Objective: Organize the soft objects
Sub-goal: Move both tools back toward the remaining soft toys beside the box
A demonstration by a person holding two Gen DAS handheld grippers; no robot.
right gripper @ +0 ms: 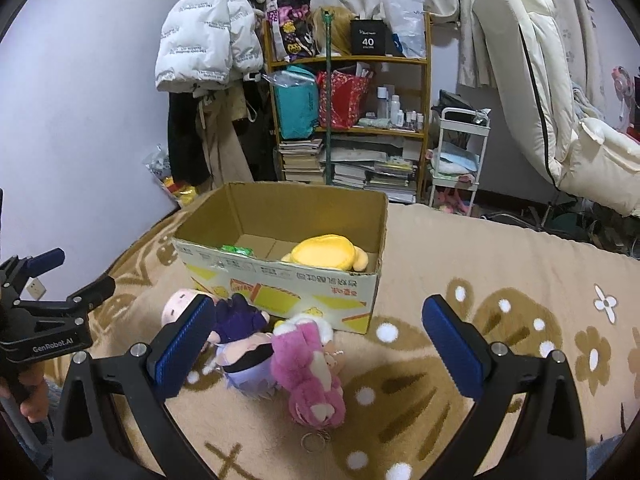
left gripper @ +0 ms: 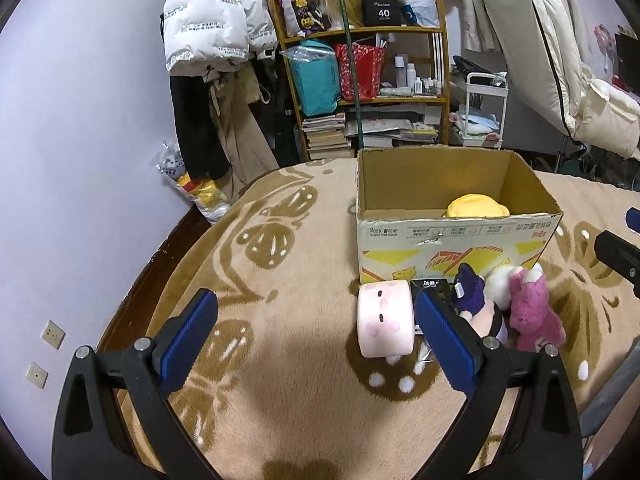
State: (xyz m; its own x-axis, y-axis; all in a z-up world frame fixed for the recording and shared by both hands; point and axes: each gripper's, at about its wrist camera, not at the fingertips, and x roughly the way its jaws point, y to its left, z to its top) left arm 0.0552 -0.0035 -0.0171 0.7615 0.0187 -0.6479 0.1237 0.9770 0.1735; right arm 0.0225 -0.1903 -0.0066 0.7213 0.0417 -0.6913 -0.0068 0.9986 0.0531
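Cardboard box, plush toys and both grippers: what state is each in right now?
Open-topped cardboard box: upright on the blanket, partly filled.
Yellow plush toy: lying inside the box.
Small green item: inside the box, too hidden to identify.
Pink furry plush bear: lying outside, before the box.
Purple-clothed plush doll: lying outside, beside the bear.
Pale pink cylindrical plush: outside, on its side.
Left gripper: open, empty.
Right gripper: open, empty.

Cluttered bedroom: blanketed bed, hanging coats.
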